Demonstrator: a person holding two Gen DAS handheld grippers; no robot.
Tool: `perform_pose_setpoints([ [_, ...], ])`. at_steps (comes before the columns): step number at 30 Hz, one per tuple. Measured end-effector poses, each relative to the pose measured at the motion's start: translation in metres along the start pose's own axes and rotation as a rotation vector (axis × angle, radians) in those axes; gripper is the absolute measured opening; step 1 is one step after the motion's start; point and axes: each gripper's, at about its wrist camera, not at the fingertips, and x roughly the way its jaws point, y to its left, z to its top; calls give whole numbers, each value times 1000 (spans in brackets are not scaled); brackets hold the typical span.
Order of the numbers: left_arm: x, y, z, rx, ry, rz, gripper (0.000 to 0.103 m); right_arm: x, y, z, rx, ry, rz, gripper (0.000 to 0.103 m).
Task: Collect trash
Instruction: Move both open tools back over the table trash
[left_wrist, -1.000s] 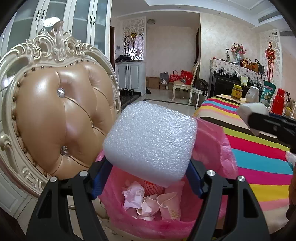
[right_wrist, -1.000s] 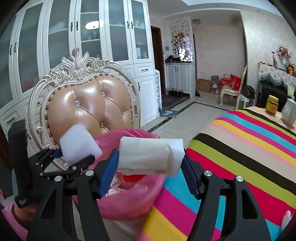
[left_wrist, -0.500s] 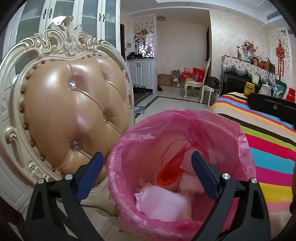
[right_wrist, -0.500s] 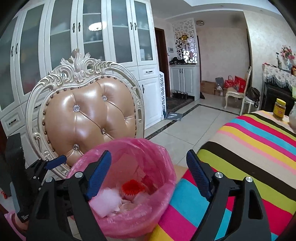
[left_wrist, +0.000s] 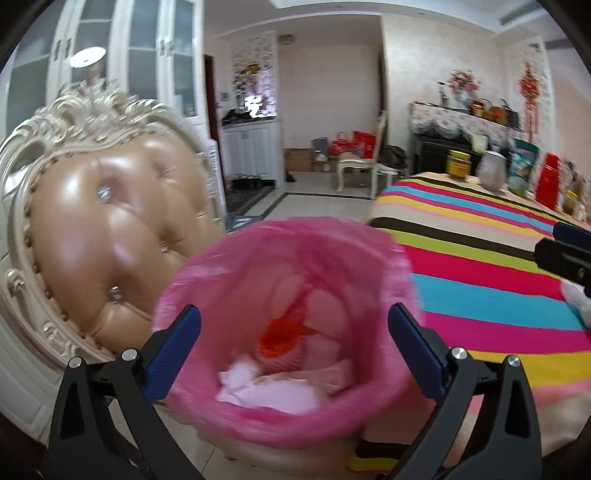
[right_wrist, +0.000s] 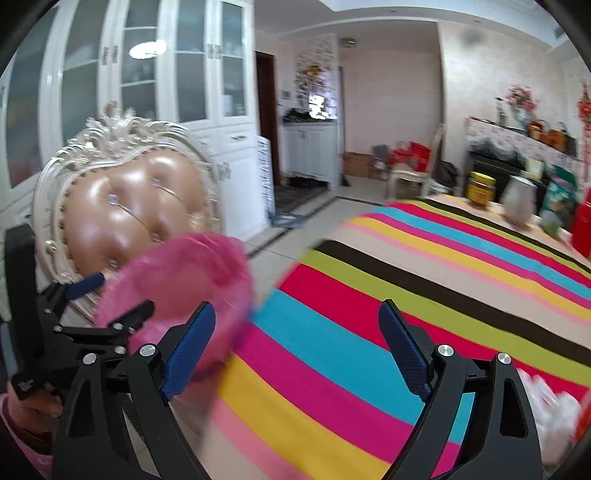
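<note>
In the left wrist view, the black left gripper with blue finger pads is hanging over the mouth of the pink plastic bag lining the waste bin, its jaws having just been opening and now standing wide apart with nothing between them. Inside the bag, directly below and between the pads, white crumpled paper and foam scraps are lying beside an orange-red netted piece. In the right wrist view, the black right gripper with blue pads is hovering over the brightly striped tablecloth, its jaws likewise just having been opening and holding nothing; the pink bag sits to its left, partly behind its left finger. A blurred white crumpled item is lying on the cloth at lower right, outside the right finger. Behind the bin, a tan tufted leather chair with a carved cream frame is standing. Farther back on the table, a yellow-lidded jar and a pale jug are standing near each other.
</note>
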Motion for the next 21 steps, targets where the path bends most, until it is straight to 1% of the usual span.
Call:
perform_pose_setpoints([
  [2,-3,-19,-1,22,2,-31,98,-13,-14,-11,16,15,-59,85],
  [5,-5,-44,-3,37,20,-84,98,-33,-39,-27,61,28,-124,85],
  [8,-9,-75,-7,67,37,-152,98,-55,-62,-45,96,32,-205,85],
  [16,-23,-173,-17,187,68,-329,98,-109,-126,-91,202,50,-366,85],
  [21,-35,-231,-23,256,77,-419,98,-142,-160,-115,265,48,-444,85],
])
